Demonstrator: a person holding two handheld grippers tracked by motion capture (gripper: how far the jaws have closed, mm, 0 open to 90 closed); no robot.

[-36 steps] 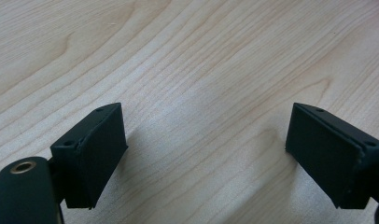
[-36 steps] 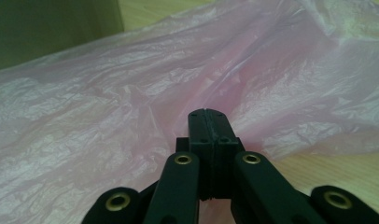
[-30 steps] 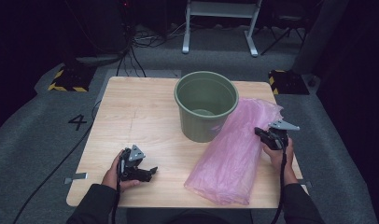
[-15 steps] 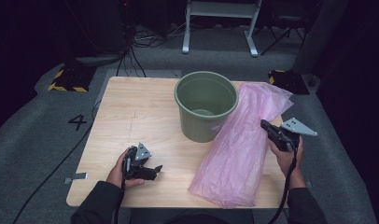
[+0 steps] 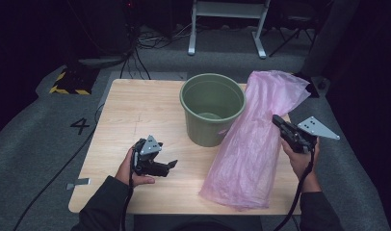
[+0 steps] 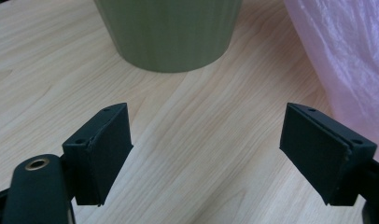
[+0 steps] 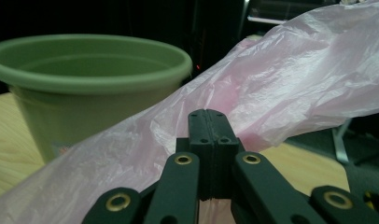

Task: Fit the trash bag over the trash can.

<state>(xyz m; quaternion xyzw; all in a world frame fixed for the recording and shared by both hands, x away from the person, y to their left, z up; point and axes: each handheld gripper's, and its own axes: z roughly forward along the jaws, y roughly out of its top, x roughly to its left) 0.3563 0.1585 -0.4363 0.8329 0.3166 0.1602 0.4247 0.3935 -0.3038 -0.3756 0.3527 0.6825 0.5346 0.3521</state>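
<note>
Pink plastic bag [image 5: 254,144] is the biggest thing on the table [image 5: 136,110]: it lies along the right side, its lower end on the wood near the front edge, its upper end lifted clear of the surface beside the bucket. A second ago the whole bag lay flat; now the right gripper [image 5: 279,123], jaws closed tight on a fold of the film, has raised that end above the rim of the green bucket [image 5: 213,108]. In the right gripper view the jaws meet with the pink film [image 7: 271,84] pinched and draped over them. I judge this as the start of opening the bag out, probably to line the bucket, with its mouth not yet found or spread.

The bucket stands upright at the table's middle, touching the bag's side; its inside looks bare apart from a pale patch on the bottom.

The left gripper [image 5: 170,166] hangs over the front left of the table, jaws wide and holding nothing, aimed at the bucket's base [image 6: 169,37], with the bag off to its right.
</note>
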